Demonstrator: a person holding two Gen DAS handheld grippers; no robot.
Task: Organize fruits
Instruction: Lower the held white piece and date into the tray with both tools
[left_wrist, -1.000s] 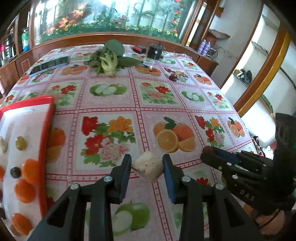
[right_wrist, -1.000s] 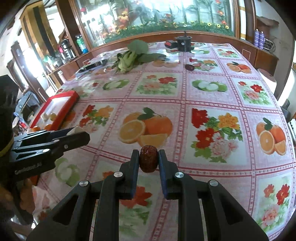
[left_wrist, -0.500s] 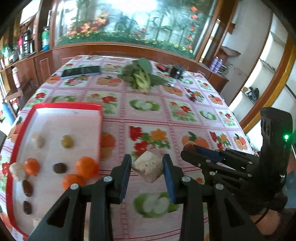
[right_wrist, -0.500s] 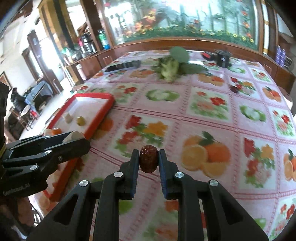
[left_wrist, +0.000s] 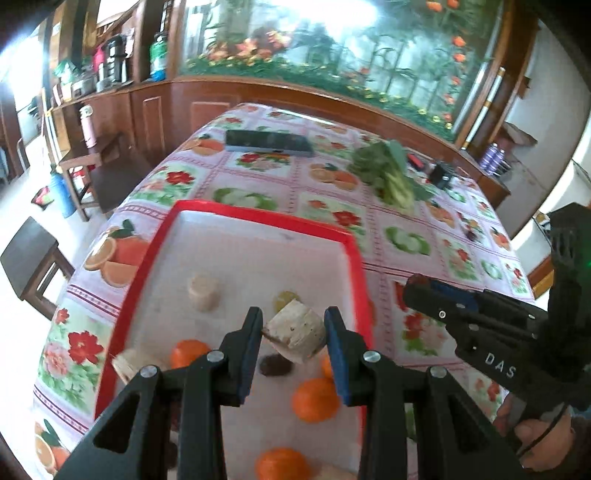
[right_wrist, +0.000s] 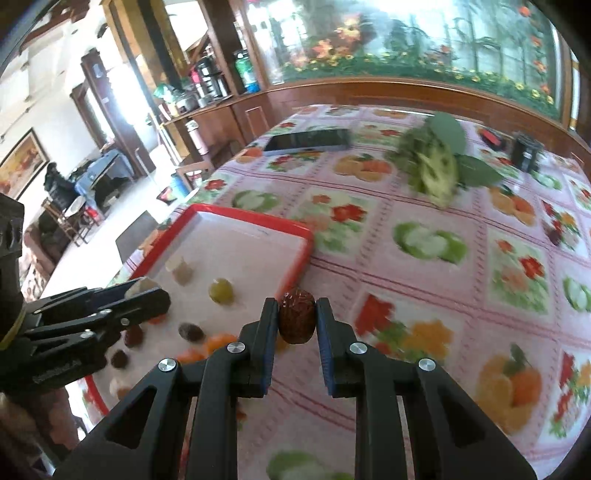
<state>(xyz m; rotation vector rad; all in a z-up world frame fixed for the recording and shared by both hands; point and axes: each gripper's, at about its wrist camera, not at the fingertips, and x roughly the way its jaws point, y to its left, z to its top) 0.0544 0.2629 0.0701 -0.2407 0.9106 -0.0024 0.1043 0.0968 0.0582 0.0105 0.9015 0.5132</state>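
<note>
Worktop (left_wrist: 258, 162) under a fruit-print cloth is carrying a red-rimmed tray (left_wrist: 255, 216) near its left edge. The tray is holding several oranges (left_wrist: 314, 399), a pale cylinder piece (left_wrist: 203, 292), a green olive-like fruit (right_wrist: 221, 291) and a few dark dates.

Left tongs (left_wrist: 293, 334) are hanging over the tray interior, clamped on a pale cut chunk (left_wrist: 295, 332) — banana or cane, cannot tell which. Right tongs (right_wrist: 296, 322) are clamped on a wrinkled red date (right_wrist: 296, 321), sitting just off the tray's near right rim, over the cloth.

Step in hand, as I am judging it: carrying both pieces in for deposit. Next move is calling for lowering the chunk beside its pale likes, bringing the date over the rim toward the dark ones — then parting the tongs.
</note>
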